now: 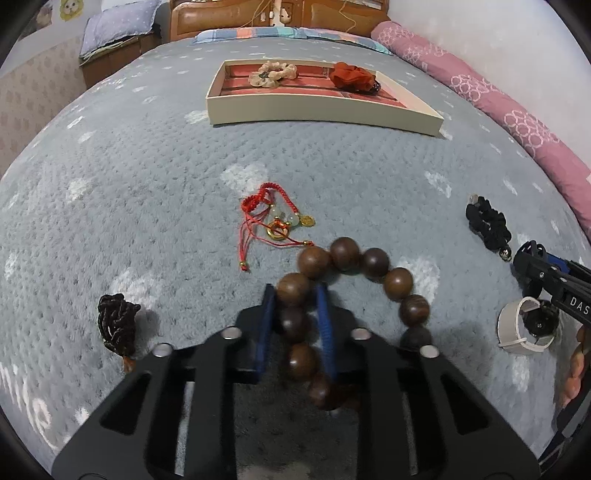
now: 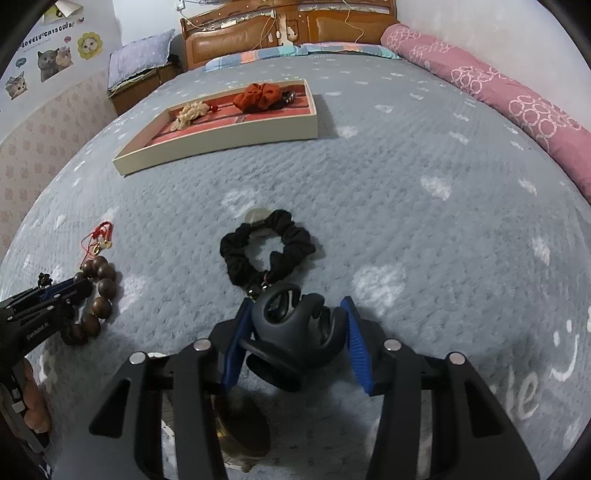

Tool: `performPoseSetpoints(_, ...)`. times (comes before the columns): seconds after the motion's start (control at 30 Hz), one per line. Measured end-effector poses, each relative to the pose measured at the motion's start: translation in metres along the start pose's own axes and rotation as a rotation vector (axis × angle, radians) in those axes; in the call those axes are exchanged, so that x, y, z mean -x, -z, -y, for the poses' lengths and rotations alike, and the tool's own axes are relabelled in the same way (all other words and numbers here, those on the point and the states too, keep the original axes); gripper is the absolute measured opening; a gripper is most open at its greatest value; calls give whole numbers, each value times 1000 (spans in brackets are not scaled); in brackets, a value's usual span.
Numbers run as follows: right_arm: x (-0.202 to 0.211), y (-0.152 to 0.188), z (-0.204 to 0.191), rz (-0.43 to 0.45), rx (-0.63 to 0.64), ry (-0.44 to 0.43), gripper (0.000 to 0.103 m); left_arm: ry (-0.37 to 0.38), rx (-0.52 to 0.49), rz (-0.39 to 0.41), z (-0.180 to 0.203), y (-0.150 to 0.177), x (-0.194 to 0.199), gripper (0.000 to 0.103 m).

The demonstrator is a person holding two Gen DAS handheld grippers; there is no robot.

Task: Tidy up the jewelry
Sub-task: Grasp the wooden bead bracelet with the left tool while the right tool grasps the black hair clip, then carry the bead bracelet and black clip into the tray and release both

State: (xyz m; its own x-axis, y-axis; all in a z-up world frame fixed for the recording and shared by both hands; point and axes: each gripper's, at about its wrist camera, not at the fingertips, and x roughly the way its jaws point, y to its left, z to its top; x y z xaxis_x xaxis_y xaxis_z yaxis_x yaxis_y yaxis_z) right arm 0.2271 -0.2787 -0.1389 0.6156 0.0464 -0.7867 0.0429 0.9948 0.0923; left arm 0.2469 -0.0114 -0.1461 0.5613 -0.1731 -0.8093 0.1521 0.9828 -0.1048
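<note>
My left gripper (image 1: 295,295) is shut on a brown wooden bead bracelet (image 1: 373,269), whose loop hangs to the right over the grey bedspread; it also shows in the right wrist view (image 2: 98,295). My right gripper (image 2: 295,306) is shut on a black hair claw clip (image 2: 291,328). A black scrunchie (image 2: 266,247) lies just ahead of it. A red cord bracelet with gold charms (image 1: 275,221) lies ahead of the left gripper. The cream tray with a red lining (image 1: 317,107) sits further back, holding a beige scrunchie (image 1: 271,72) and a red scrunchie (image 1: 351,75).
A dark braided piece (image 1: 116,321) lies at the left. A white watch (image 1: 524,326) lies at the right under the right gripper. A pink rolled quilt (image 2: 517,107) runs along the bed's right side. The wooden headboard (image 2: 295,29) stands at the back.
</note>
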Motion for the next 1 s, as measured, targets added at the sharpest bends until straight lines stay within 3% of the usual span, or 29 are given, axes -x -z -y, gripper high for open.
performPoseSetpoints(0.53,7,-7,1,31,16,-8,48,26,19,51,1,-2,18,18)
performPoseSetpoints(1.0,13,-24,-10,71,61,5,48,38,-58,141,26,-28,55,18)
